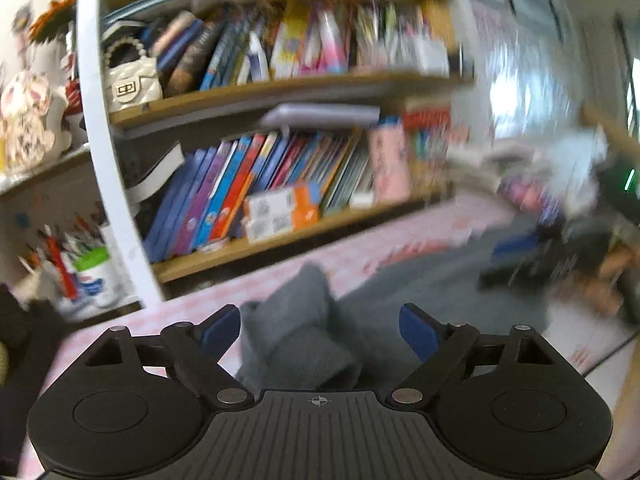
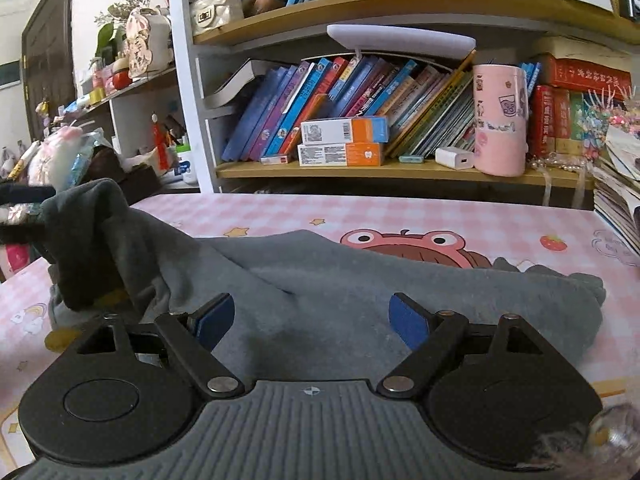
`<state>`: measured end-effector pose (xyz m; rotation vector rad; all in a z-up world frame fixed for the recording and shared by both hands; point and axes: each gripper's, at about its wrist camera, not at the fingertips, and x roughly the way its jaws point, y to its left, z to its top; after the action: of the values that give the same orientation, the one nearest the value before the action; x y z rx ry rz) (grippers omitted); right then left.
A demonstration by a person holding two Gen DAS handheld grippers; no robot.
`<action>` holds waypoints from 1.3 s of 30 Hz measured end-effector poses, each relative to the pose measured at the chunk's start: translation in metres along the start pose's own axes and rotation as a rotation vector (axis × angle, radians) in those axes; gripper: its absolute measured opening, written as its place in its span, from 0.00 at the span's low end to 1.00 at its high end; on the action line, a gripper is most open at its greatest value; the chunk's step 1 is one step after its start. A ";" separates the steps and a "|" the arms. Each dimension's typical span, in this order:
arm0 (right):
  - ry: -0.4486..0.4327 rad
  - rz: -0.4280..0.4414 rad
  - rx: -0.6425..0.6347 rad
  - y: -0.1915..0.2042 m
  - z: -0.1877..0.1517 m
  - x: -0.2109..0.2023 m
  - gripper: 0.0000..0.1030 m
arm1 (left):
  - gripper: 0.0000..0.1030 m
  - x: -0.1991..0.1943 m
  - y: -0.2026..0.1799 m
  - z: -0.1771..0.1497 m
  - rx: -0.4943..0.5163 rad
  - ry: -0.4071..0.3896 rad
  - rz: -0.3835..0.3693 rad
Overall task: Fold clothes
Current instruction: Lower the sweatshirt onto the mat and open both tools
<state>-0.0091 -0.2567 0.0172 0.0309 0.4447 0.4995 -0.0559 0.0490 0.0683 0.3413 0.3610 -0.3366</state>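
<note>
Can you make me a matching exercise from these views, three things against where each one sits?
Things:
1. grey garment
2. white quilted handbag
3. pink cup

Places:
A. lower shelf, right of the leaning books
B. spread on the pink checked tablecloth
C. upper shelf, at its left end

Pairs: 1-B, 2-C, 3-A

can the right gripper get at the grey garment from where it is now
Probably yes: the right gripper is open, the grey garment lies on the table right ahead of its fingers, nothing between.
</note>
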 end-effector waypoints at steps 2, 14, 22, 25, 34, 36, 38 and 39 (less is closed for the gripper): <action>-0.011 0.000 0.007 -0.002 0.000 -0.004 0.81 | 0.86 0.012 0.000 -0.004 0.009 0.031 0.037; -0.056 -0.006 0.030 -0.007 0.002 -0.023 0.81 | 0.15 0.039 0.053 0.028 -0.160 0.047 -0.235; -0.140 -0.012 0.074 -0.012 0.010 -0.041 0.81 | 0.29 0.040 0.190 0.019 -0.797 -0.153 0.176; -0.141 -0.009 0.074 -0.012 0.011 -0.042 0.81 | 0.46 0.065 0.196 0.000 -0.736 0.006 0.389; -0.066 -0.011 0.055 -0.007 0.004 -0.025 0.82 | 0.70 0.047 0.134 -0.027 -0.571 0.026 0.248; -0.052 -0.007 0.045 -0.004 0.002 -0.022 0.82 | 0.75 0.042 0.119 -0.031 -0.548 0.027 0.183; -0.041 0.000 0.043 -0.001 0.001 -0.019 0.82 | 0.76 0.042 0.107 -0.032 -0.532 0.033 0.116; -0.035 0.005 0.043 0.001 0.000 -0.017 0.82 | 0.76 0.041 0.101 -0.033 -0.524 0.035 0.083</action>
<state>-0.0228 -0.2642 0.0242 0.0818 0.4209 0.4933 0.0092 0.1407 0.0494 -0.1518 0.4532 -0.1452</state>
